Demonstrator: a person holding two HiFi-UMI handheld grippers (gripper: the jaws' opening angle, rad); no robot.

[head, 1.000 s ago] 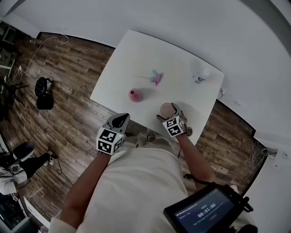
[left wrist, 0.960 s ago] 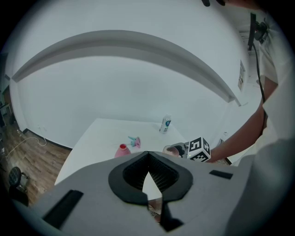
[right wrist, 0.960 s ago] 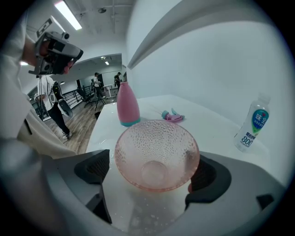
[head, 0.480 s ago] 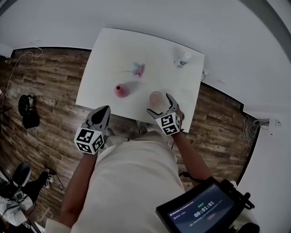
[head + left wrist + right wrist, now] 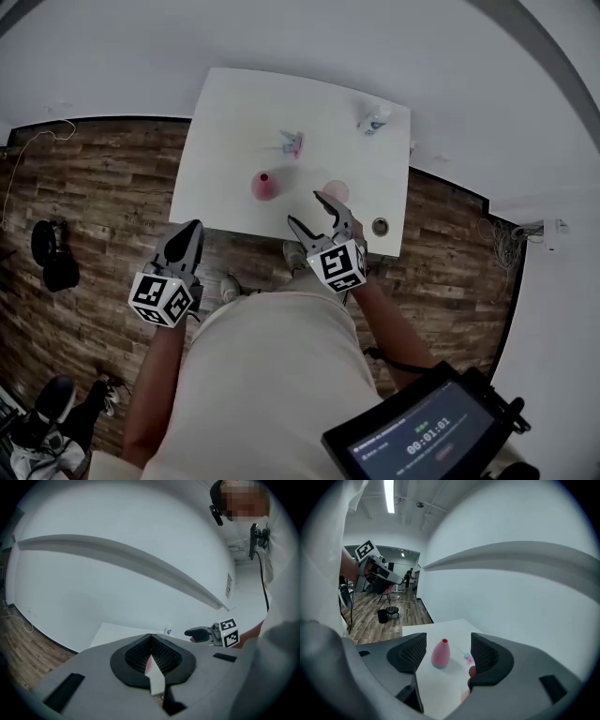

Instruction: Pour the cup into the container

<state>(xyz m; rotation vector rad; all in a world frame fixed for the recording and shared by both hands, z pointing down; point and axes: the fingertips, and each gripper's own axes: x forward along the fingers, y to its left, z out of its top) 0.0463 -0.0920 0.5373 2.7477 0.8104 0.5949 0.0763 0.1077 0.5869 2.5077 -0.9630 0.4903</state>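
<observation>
The right tool (image 5: 307, 210) is spread apart with nothing in it. Its two sides have just been closing a little. It hangs over the near edge of the white surface (image 5: 225, 122). The pink cup (image 5: 335, 191) stands on the surface, just past the tool's tips. The pink container (image 5: 265, 185) stands near the cup, to its left. The left tool (image 5: 187, 236) is pressed together and empty, out over the wooden floor (image 5: 94, 187).
</observation>
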